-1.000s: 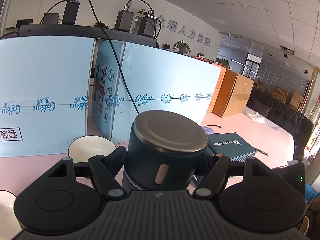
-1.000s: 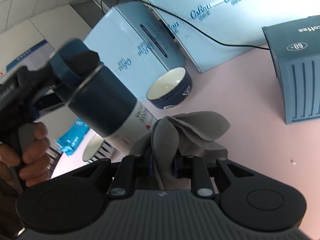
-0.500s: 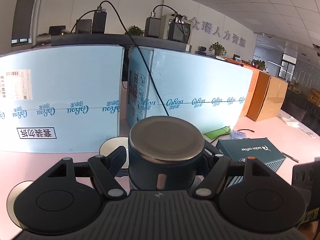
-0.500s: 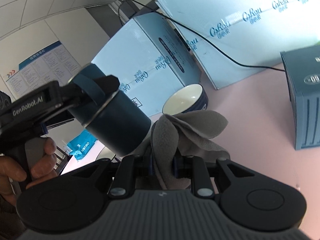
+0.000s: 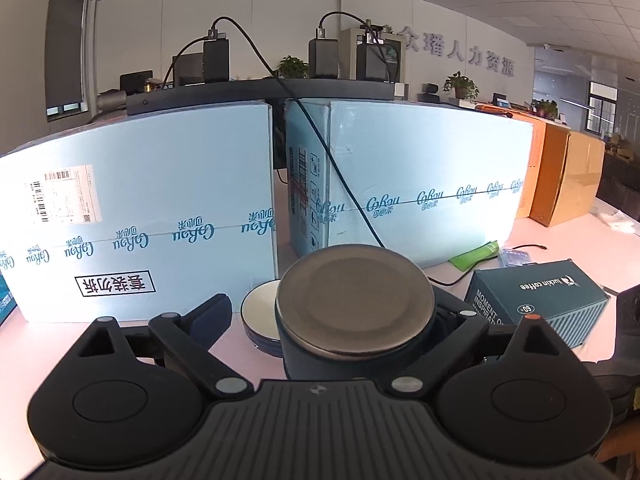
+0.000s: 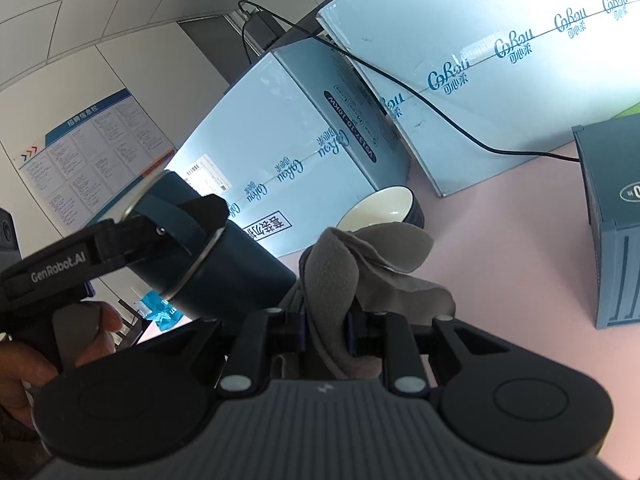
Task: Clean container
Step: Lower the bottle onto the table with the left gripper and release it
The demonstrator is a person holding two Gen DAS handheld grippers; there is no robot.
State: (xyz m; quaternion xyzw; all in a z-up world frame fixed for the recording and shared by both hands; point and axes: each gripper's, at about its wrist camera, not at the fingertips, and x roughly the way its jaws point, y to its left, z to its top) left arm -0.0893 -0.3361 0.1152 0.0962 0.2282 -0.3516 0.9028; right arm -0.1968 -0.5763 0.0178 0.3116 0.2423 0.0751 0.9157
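Dark blue container (image 6: 224,264) held off the table (image 6: 500,216), well above and left of the bowl (image 6: 380,210), tilted so its steel base (image 5: 354,306) faces the left wrist camera. Left gripper (image 6: 200,216) clamped across the lidded end, jaws closed onto the body; in the left wrist view the left finger (image 5: 208,316) appears to stand clear of the wall while the right one is hidden behind the container, so grip reads off-centre (fisheye may exaggerate this).

Right gripper (image 6: 326,320) shut on a grey cloth (image 6: 360,264), folds bunched forward past the fingertips, touching or just beside the container's lower side, nearer than the bowl.

Handling judgement: rigid metal-walled vessel, smooth coated skin, likely slippery under a wiping push; moderately heavy if insulated. Best held around the upper body near the lid band, as now. Cloth soft, limp, conforms readily.

Pose: left hand (image 6: 60,340) wrapped on the pistol handle, tool angled up and rightward toward the bowl; right tool pointing up from below the bowl, cloth leading.
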